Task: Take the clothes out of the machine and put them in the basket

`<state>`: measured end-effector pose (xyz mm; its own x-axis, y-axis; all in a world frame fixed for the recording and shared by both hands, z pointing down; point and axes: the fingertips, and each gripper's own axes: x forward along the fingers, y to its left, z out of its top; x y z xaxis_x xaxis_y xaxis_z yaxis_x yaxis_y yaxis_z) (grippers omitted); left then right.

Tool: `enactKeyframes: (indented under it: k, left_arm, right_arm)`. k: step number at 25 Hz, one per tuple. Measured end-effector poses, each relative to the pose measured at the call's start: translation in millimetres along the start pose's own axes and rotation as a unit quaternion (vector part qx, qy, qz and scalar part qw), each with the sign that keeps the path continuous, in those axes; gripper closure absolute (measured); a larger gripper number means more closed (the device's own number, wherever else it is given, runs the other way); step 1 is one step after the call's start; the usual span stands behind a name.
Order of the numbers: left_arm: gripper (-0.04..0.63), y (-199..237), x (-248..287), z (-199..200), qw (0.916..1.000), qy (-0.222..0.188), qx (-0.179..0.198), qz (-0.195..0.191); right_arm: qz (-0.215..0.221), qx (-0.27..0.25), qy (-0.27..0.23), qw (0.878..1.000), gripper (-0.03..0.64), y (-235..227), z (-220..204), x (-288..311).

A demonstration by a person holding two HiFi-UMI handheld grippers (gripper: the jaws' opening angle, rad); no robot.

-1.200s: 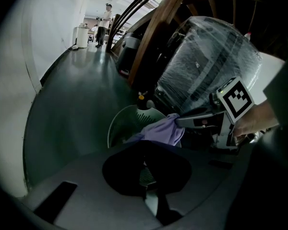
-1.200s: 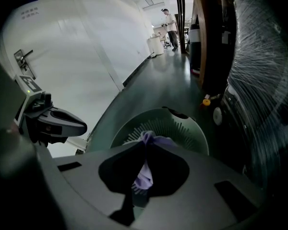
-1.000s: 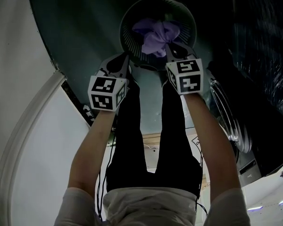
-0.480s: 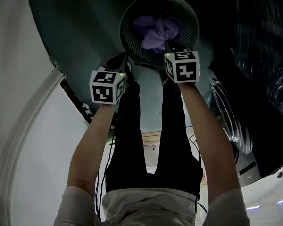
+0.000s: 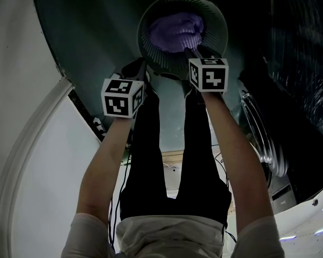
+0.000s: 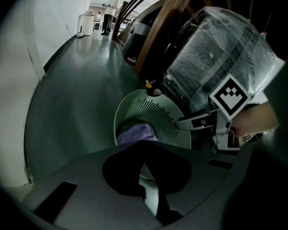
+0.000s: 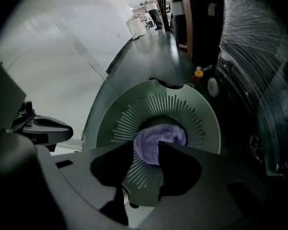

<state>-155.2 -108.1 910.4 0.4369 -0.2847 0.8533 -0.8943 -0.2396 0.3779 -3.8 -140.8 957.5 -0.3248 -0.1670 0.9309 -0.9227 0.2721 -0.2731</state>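
- One dark floor point(image 5: 91, 31) filled most of the head view, with the washing machine point(image 5: 269, 144) at its right edge.
- One pale, slotted round basket point(image 5: 222, 34) stood on that floor, near the machine's front.
- Both bare forearms reached out side by side, each gripper pointing steeply down toward the basket.
- Right gripper point(image 7: 146, 145): it hung over the basket's near rim. Its jaws had just been opening and stood partly apart. The gap between them looked down onto the garment, but the pads pressed on nothing.
- Left gripper point(image 6: 143, 147): it hung to the left of the right one, just short of the basket's rim. Its jaw tips were together with nothing between them.
- One purple garment point(image 5: 176, 32) lay bunched in the bottom of the basket, free of both grippers.
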Motion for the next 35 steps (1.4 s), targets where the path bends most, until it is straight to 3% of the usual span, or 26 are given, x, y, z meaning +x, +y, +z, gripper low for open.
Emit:
enactKeyframes:
  k: [14,21,26,35]
  left_arm:
    - [0.575,-1,-1,-2,1.0,0.0,0.0,0.006]
    - [0.575,2,-4,0,0.9999,-0.005,0.003,0.009]
    - [0.575,0,-4,-1,0.9999,-0.005,0.002,0.009]
    - [0.575,-1,-10,0,0.9999,-0.009,0.004,0.011]
  right_arm:
    - [0.016,0.004,0.003,1.0,0.479,12,-7,-2]
    - [0.017,0.015,0.007,1.0,0.533,17,-10,-5]
    - [0.011,0.03,0.001,0.999,0.607,16,-10,-8]
    - [0.021,0.054,-0.012,0.998,0.609,22,-14,-16]
